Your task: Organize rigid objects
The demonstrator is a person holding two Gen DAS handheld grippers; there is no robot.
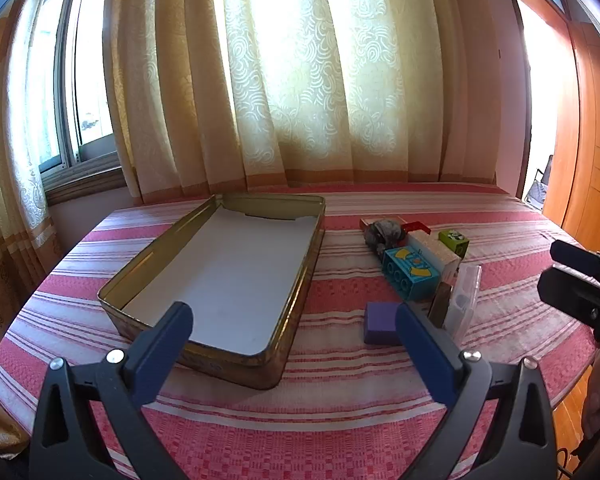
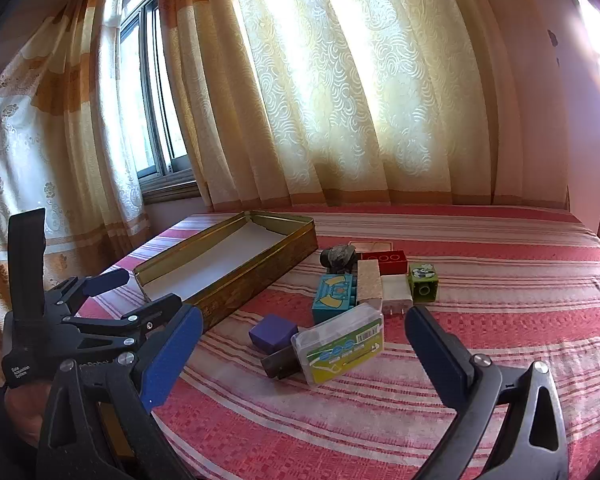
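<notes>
Gold-coloured metal tin (image 1: 220, 280), rectangular, lidless, white-lined floor bare; it lies on the red-and-white striped cloth (image 1: 340, 400) and its near corner sits between and just beyond the fingers of the left gripper (image 1: 294, 322). Left fingers spread wide, nothing between the pads.

Right gripper (image 2: 304, 330): fingers likewise wide apart, gripping nothing. Between and just ahead of its fingertips lies a clear plastic case with a yellow-green label (image 2: 340, 344), tilted, resting against a dark brown flat piece (image 2: 280, 362). Small purple block (image 2: 272, 332) just beside the case, toward the left finger.

Beyond these, in a tight cluster: a teal toy brick with a yellow print (image 2: 334, 296), a pale cream rectangular block (image 2: 370, 284), a white plug adapter (image 2: 396, 296), a green cube-shaped toy brick (image 2: 422, 282), a red studded brick (image 2: 384, 260) and a dark grey lumpy object (image 2: 338, 258) that I cannot identify. All of the cluster lies outside the tin, off its long side toward the right gripper's right finger.

In the right wrist view, the left gripper is seen just beside the right gripper's left finger.
</notes>
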